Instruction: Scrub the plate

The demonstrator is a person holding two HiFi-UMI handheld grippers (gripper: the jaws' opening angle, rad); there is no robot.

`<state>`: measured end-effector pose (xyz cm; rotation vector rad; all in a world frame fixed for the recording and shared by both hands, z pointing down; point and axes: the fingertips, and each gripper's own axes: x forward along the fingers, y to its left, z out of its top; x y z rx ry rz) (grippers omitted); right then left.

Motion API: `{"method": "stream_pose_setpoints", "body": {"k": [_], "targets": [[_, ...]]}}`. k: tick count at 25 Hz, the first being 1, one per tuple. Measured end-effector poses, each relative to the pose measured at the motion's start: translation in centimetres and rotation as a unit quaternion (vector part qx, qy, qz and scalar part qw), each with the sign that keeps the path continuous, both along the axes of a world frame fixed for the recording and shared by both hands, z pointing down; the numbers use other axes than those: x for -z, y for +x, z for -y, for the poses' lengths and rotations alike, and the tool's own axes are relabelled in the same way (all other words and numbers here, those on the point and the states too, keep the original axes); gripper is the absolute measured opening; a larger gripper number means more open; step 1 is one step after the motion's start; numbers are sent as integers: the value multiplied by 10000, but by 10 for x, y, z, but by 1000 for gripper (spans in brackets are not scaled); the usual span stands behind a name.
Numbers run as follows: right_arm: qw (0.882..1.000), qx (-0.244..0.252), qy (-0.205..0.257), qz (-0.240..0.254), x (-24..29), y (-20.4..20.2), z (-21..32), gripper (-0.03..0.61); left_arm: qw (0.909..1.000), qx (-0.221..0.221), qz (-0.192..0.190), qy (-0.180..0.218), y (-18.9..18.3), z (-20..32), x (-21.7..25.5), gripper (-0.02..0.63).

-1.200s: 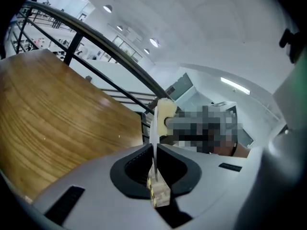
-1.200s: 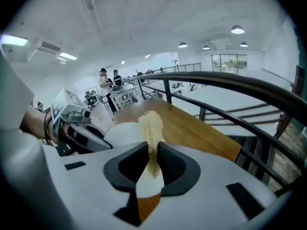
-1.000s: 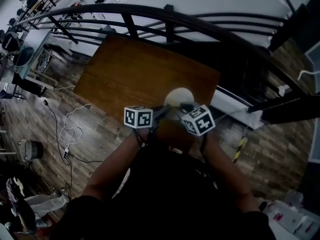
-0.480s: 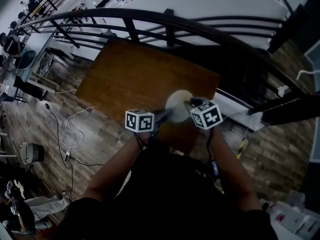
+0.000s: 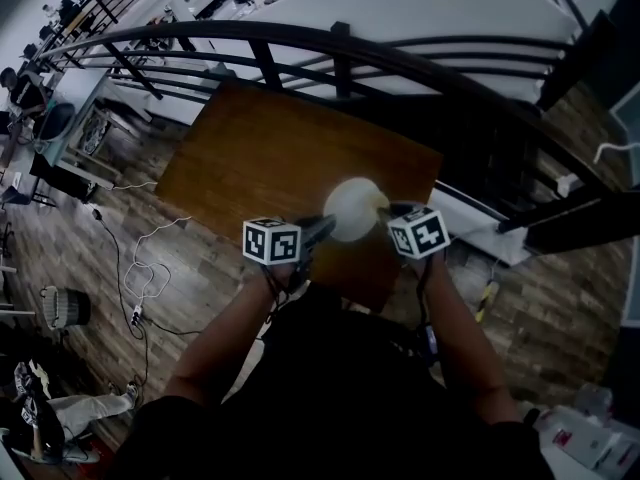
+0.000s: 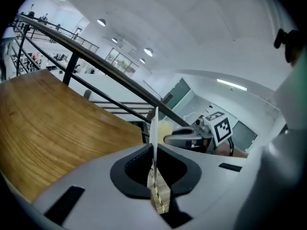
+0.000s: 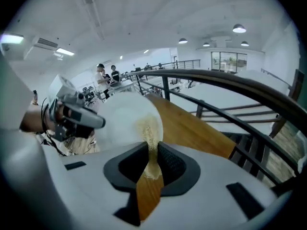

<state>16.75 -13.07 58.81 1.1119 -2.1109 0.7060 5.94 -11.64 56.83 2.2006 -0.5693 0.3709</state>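
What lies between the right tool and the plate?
A yellowish sponge, pinched in the right tool, lies against the plate; the right gripper view shows it.

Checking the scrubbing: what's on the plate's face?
A yellowish sponge, clamped in the right gripper, sits against the plate. The patch under it is covered.

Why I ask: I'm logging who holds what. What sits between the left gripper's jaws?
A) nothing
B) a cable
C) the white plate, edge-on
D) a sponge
C: the left gripper view shows the left gripper shut on the thin rim of the white plate; the yellowish sponge is in the right gripper.
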Motion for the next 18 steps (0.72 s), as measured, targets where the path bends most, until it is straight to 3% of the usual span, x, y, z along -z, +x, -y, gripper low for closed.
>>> {"method": "stream_pose_setpoints", "body": {"k": [2, 5, 8, 11, 13, 14, 15, 16, 17, 18], "targets": [[9997, 63, 239, 73, 20, -8, 9, 69, 10000, -90, -6, 0, 6, -6, -2, 26], [9973, 564, 430, 190, 38, -47, -3, 69, 9995, -247, 72, 161, 15, -6, 1, 26], [9943, 1005, 123, 319, 21, -71, -34, 69, 9991, -191, -1, 378, 12, 5, 15, 25], [9962, 827, -268, 82, -17, -45, -43, 69, 9966, -289, 235, 736, 4, 13, 24, 25], [9982, 491, -331, -51, -25, -12, -36, 69, 9865, -548, 788, 1325, -3, 16, 24, 19], [9989, 361, -288, -49, -19, 2, -30, 69, 9745, -730, 1200, 1749, -6, 18, 22, 15], [9994, 286, -208, -20, -6, 12, -24, 69, 9559, -925, 1663, 2238, -10, 20, 22, 15], [9996, 277, -106, 27, 12, 17, -17, 69, 9297, -1121, 2142, 2777, -12, 24, 23, 15], [9994, 331, 2, 97, 33, 18, -11, 69, 8959, -1314, 2617, 3340, -12, 27, 27, 15], [9988, 442, 88, 195, 56, 13, -7, 69, 8554, -1500, 3064, 3898, -11, 30, 32, 15]]}}
